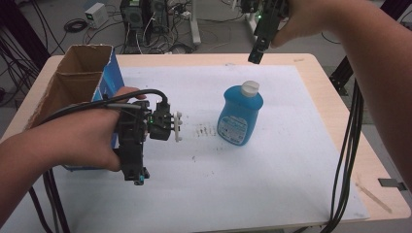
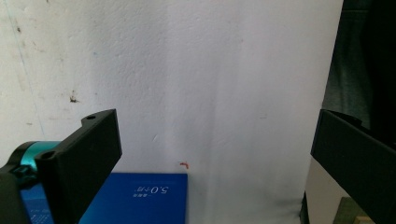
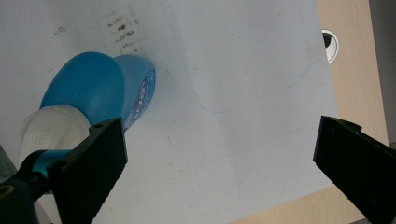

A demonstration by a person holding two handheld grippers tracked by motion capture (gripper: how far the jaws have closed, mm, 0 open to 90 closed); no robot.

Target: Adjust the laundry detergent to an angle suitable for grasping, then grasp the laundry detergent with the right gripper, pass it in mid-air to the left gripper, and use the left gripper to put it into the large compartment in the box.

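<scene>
The blue bottle (image 1: 239,115) with a white cap stands upright on the white sheet (image 1: 272,184), well right of the cardboard box (image 1: 73,82); its label text is too small to read. The right gripper (image 1: 256,53) hangs above and behind the bottle, jaws wide apart and empty. The left gripper (image 1: 134,170), just beside the box, also has its jaws apart and empty; the box's blue side reads "5.0" upside down.

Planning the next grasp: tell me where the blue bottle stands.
High view: the bottle stands upright mid-table on the white sheet, right of the cardboard box.
</scene>
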